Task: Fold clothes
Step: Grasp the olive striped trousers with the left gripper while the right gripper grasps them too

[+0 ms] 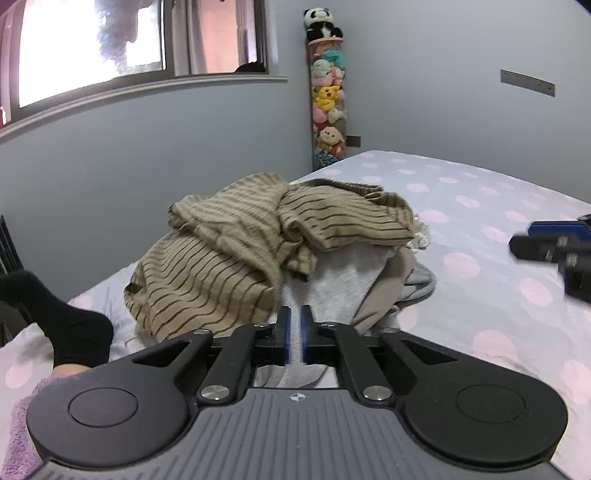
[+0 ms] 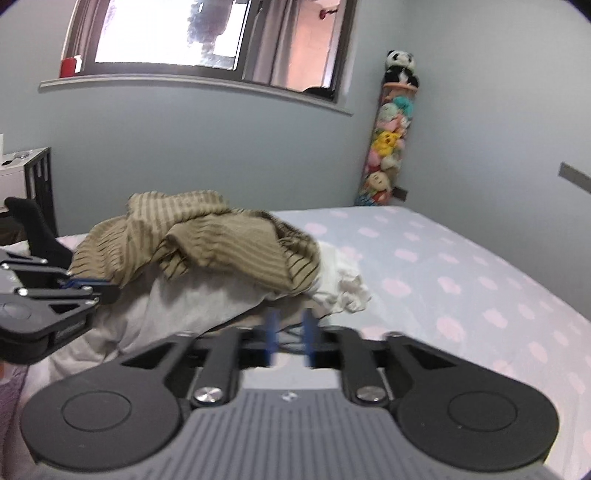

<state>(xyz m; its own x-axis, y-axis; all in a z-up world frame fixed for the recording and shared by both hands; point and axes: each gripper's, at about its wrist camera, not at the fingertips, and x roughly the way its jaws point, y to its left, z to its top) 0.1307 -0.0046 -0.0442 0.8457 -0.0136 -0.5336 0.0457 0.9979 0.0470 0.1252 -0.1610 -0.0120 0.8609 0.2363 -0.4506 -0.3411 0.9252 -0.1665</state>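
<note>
A heap of clothes lies on the bed. On top is a tan garment with dark stripes [image 1: 229,251], crumpled over a light grey garment [image 1: 340,280]. A beige piece [image 1: 384,295] and a white frilly cloth [image 2: 343,280] stick out on the right. My left gripper [image 1: 295,317] hovers at the near edge of the heap over the grey garment, its jaws a narrow gap apart with nothing pinched. In the right wrist view the left gripper [image 2: 107,290] shows side-on beside the striped garment. My right gripper [image 2: 291,328] is blurred, open and empty in front of the heap; its dark body [image 1: 535,251] also appears at the right.
The bed sheet [image 1: 480,206] is pale with pink dots and stretches bare to the right. A person's foot in a black sock [image 1: 74,332] rests at the left. A tall tube of plush toys [image 1: 328,103] stands in the corner. A window [image 2: 207,33] is on the far wall.
</note>
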